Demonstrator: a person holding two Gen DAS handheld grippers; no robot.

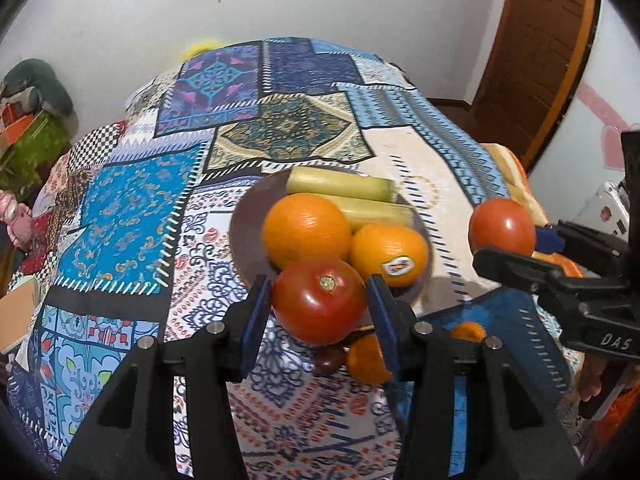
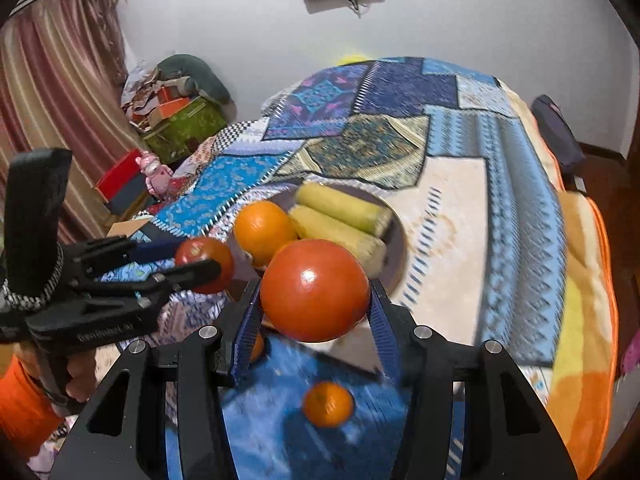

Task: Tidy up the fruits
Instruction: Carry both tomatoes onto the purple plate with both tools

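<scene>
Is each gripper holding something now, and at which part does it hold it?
Yes. The left gripper clamps a tomato across its sides, stem scar up. The right gripper clamps a second tomato across its widest part.

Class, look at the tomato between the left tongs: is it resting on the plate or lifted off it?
Lifted. The tomato is clamped between the left tongs, its underside clear of the plate and cloth.

The bed's blanket (image 1: 132, 216) was a patchwork of blue, teal, cream and checkered black-and-white ornament. On the dark purple plate (image 1: 248, 220) lay two oranges (image 1: 306, 228), bright orange, and pale yellow-green corn cobs (image 1: 340, 186). Each black tool, blue-padded, gripped a glossy red tomato (image 1: 320, 306).
</scene>
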